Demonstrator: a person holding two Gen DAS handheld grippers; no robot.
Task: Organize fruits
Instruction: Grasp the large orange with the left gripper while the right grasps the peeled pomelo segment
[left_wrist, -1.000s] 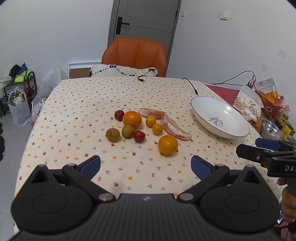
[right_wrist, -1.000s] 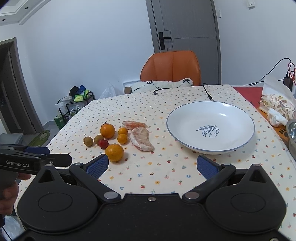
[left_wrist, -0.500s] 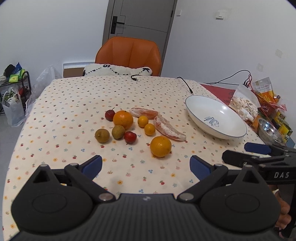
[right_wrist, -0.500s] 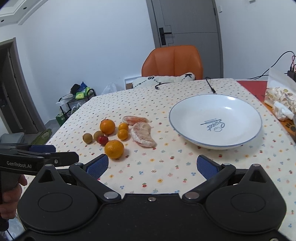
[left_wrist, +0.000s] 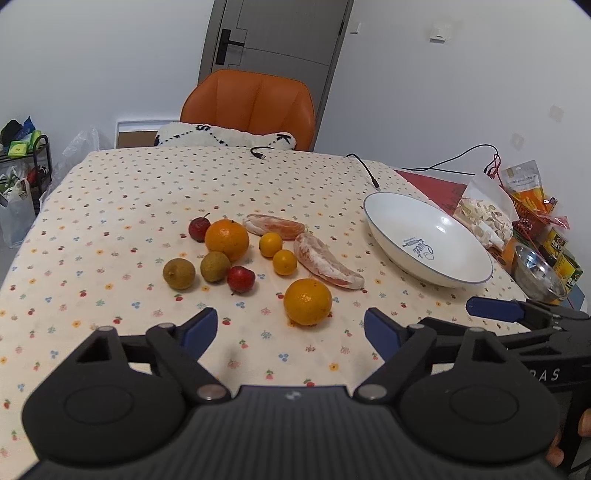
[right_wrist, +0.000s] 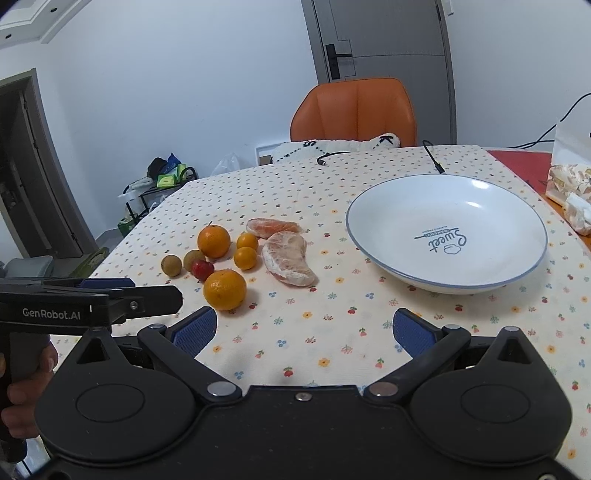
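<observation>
Fruit lies in a cluster on the floral tablecloth: a near orange (left_wrist: 307, 301) (right_wrist: 224, 289), a far orange (left_wrist: 226, 239), two small kumquats (left_wrist: 284, 261), two red fruits (left_wrist: 241, 279), two brown longans (left_wrist: 178, 273) and two peeled pomelo segments (left_wrist: 327, 266) (right_wrist: 289, 263). An empty white bowl (left_wrist: 428, 240) (right_wrist: 447, 232) stands to the right. My left gripper (left_wrist: 291, 330) is open and empty, just short of the near orange. My right gripper (right_wrist: 303, 330) is open and empty, in front of the gap between fruit and bowl.
An orange chair (left_wrist: 255, 107) with a white cushion stands at the table's far side. Two cables (left_wrist: 364, 168) lie on the far tablecloth. Snack bags (left_wrist: 484, 214), cans and a steel bowl (left_wrist: 539, 271) crowd the right edge. A rack with bags (left_wrist: 22, 166) stands left.
Both grippers have moved forward over the table toward the fruit and bowl, which look larger now. Both stayed open. No fruit has moved.
</observation>
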